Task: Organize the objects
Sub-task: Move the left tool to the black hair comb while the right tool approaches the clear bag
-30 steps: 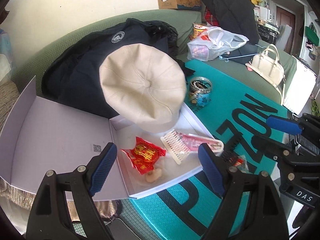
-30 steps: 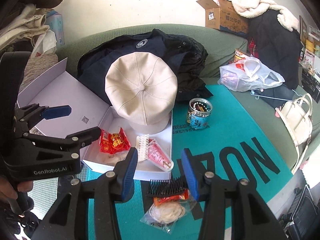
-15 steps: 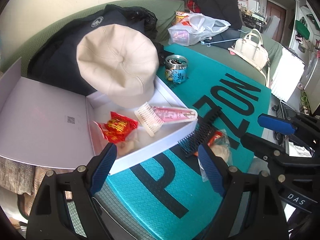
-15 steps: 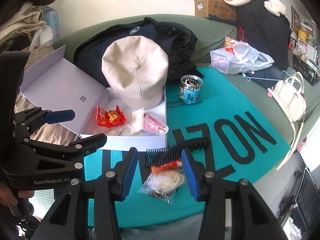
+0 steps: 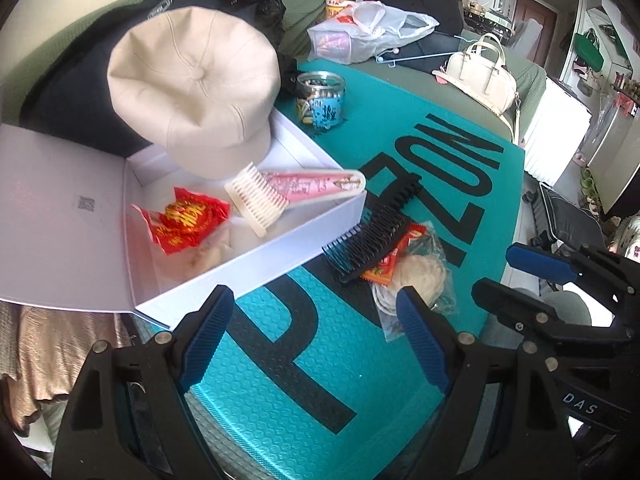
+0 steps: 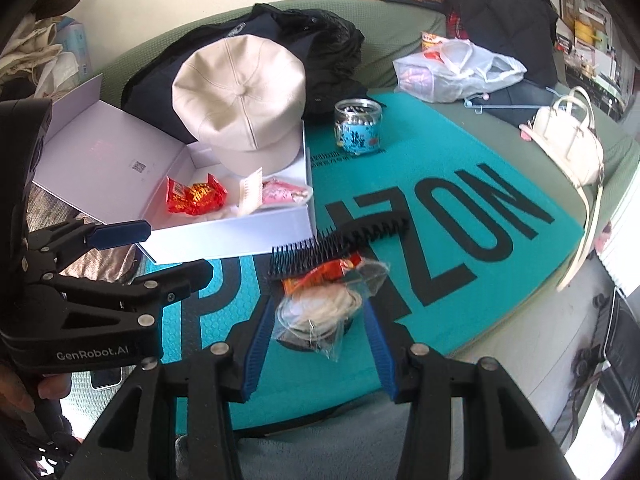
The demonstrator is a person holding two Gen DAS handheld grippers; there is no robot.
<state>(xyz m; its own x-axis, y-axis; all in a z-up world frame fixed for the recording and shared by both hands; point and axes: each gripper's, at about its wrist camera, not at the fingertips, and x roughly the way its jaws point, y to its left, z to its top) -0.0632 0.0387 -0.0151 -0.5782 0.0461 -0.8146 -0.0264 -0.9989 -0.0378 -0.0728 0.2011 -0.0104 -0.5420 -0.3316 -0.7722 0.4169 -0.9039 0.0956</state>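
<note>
Right gripper: fingers spread wide, nothing grasped; the clear packet is flanked by them near the teal mat's near edge.
Left gripper: fingers parted, nothing held; hovered over bare mat before the box's near corner.
Clear packet: crinkled plastic with pale coiled contents, flat on the mat; black comb laid across its far end, touching.
White box: open at the mat's left edge; red wrapper, pale brush and pink pouch held inside; beige cap rested on its far rim.
Glass jar: upright near the mat's far edge.
Step in hand: judged an approach to the packet.
Next move: a lower reach and closing on the limp plastic, clear of the comb, would be needed.
</note>
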